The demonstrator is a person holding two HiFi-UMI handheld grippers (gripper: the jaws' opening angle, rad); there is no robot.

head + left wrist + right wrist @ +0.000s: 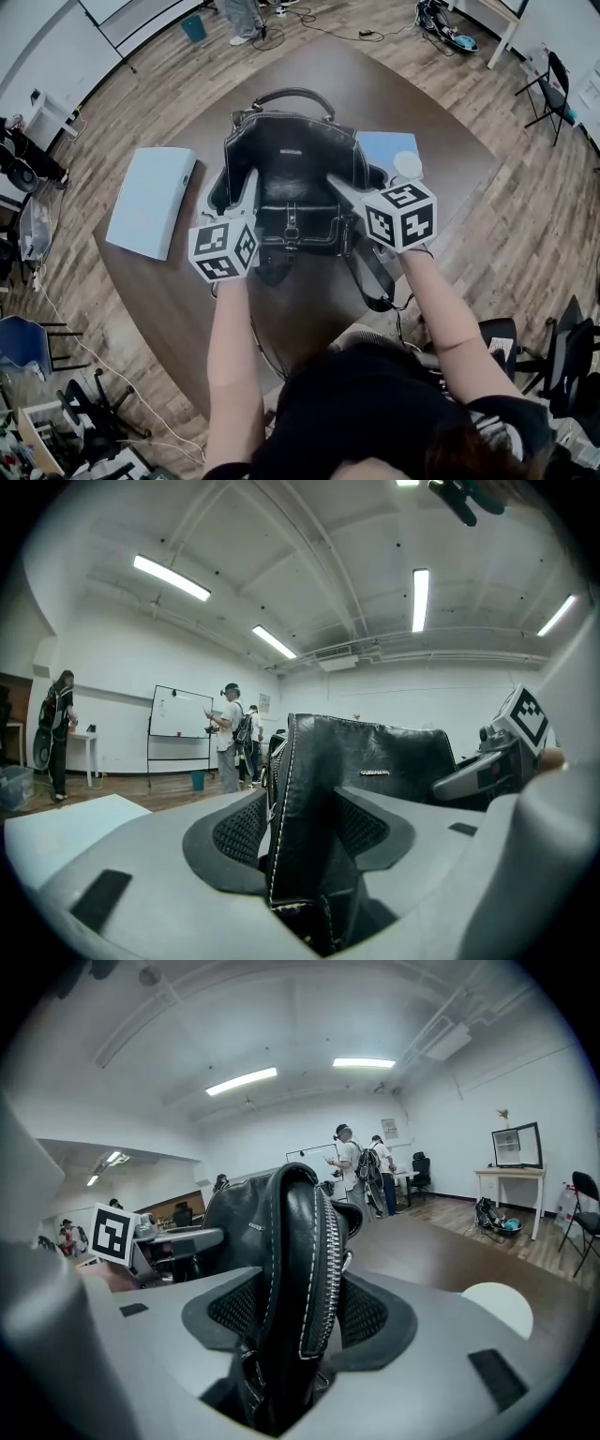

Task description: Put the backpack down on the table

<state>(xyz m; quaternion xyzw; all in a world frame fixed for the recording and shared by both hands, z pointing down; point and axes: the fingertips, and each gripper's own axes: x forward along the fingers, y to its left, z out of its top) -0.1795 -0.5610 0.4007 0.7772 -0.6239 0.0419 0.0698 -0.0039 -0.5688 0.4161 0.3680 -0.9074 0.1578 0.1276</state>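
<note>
1. The black leather backpack is stood upright on the brown table, at twelve o'clock from both grippers.
2. Its rims are straddled, unpinched, by the spread left gripper and right gripper.

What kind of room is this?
Probably a shared workroom or lab rather than a home: a whiteboard on a stand, long strip lights overhead, and cables trailing over the wooden floor beyond the big brown table.

Black leather backpack on brown table
</note>
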